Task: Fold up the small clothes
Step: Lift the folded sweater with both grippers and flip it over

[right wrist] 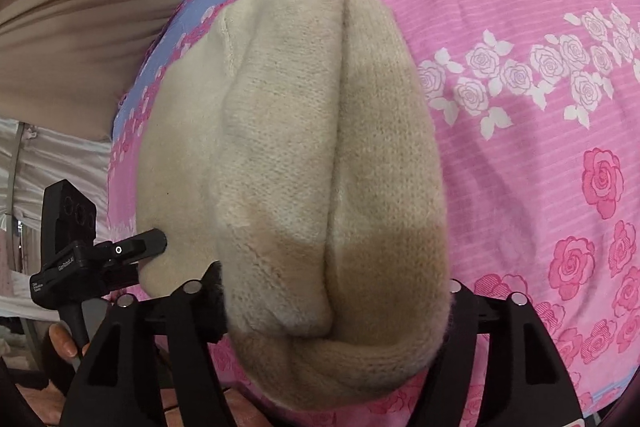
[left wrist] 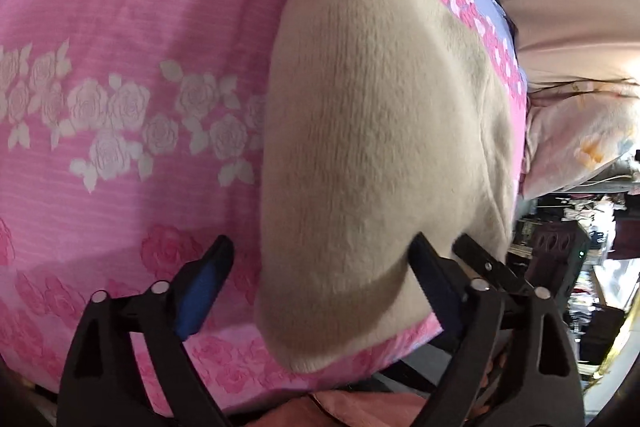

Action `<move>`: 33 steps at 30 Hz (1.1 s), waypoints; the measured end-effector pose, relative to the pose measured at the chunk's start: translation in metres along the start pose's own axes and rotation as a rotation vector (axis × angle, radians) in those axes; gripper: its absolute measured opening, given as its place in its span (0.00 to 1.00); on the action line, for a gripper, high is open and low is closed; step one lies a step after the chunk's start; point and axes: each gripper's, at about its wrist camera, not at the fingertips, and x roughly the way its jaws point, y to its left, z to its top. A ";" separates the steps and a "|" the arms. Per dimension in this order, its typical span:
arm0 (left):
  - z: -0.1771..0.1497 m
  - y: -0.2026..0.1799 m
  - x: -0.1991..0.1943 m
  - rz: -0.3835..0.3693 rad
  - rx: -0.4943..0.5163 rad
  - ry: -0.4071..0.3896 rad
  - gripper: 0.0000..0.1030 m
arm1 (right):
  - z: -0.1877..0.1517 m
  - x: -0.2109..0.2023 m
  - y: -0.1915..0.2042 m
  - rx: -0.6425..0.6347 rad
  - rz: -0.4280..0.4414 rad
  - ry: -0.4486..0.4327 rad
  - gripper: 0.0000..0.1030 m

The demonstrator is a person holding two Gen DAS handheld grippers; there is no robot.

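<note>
Cream knitwear, a small fuzzy sweater (left wrist: 372, 147), lies on a bed covered by a pink rose-printed sheet (left wrist: 120, 27), close to the bed's near edge, its far end reaching toward the blue band along the sheet's far side. In the right wrist view the sweater (right wrist: 304, 155) is folded lengthwise into two thick rolls that meet along a central crease, with a flatter layer spreading beyond them on the left. The right claw (right wrist: 336, 291) has its jaws spread wide on either side of the folded bundle's near end; the knit fills the gap between them, so I cannot tell whether they squeeze it. The left claw (left wrist: 320, 275) stands open, its blue-padded fingers (left wrist: 200, 291) apart, one over the sheet, the other at the sweater's near edge. The left claw (right wrist: 154, 243) also appears touching the flat layer's edge.
</note>
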 end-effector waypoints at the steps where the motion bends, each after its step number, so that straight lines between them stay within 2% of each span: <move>1: 0.002 -0.002 0.002 0.008 0.007 -0.002 0.88 | 0.000 0.002 0.000 0.003 -0.003 -0.004 0.69; 9: 0.012 -0.008 0.027 -0.019 -0.009 -0.003 0.94 | 0.004 0.018 -0.010 0.077 0.062 -0.010 0.73; 11: 0.014 -0.013 0.028 -0.021 0.012 -0.012 0.94 | 0.004 0.017 -0.014 0.085 0.080 -0.017 0.74; 12: 0.014 -0.015 0.028 -0.031 0.023 -0.019 0.87 | 0.004 0.017 -0.015 0.089 0.086 -0.022 0.73; 13: 0.014 -0.019 0.028 -0.040 0.036 -0.023 0.82 | 0.004 0.015 -0.016 0.091 0.093 -0.027 0.67; 14: 0.014 -0.023 0.025 -0.022 0.050 -0.037 0.78 | 0.004 0.014 -0.015 0.090 0.110 -0.031 0.55; 16: 0.014 -0.032 0.021 -0.018 0.082 -0.050 0.61 | 0.004 0.002 -0.014 0.065 0.101 -0.058 0.46; 18: 0.016 -0.043 0.014 -0.014 0.118 -0.063 0.51 | 0.005 -0.014 -0.004 0.026 0.084 -0.092 0.42; 21: 0.018 -0.055 -0.011 -0.027 0.154 -0.107 0.47 | 0.011 -0.042 0.018 -0.013 0.083 -0.151 0.39; 26: 0.032 -0.089 -0.067 -0.070 0.225 -0.199 0.46 | 0.030 -0.095 0.057 -0.096 0.104 -0.267 0.38; 33: 0.041 -0.124 -0.165 -0.095 0.376 -0.370 0.46 | 0.048 -0.156 0.133 -0.201 0.172 -0.439 0.38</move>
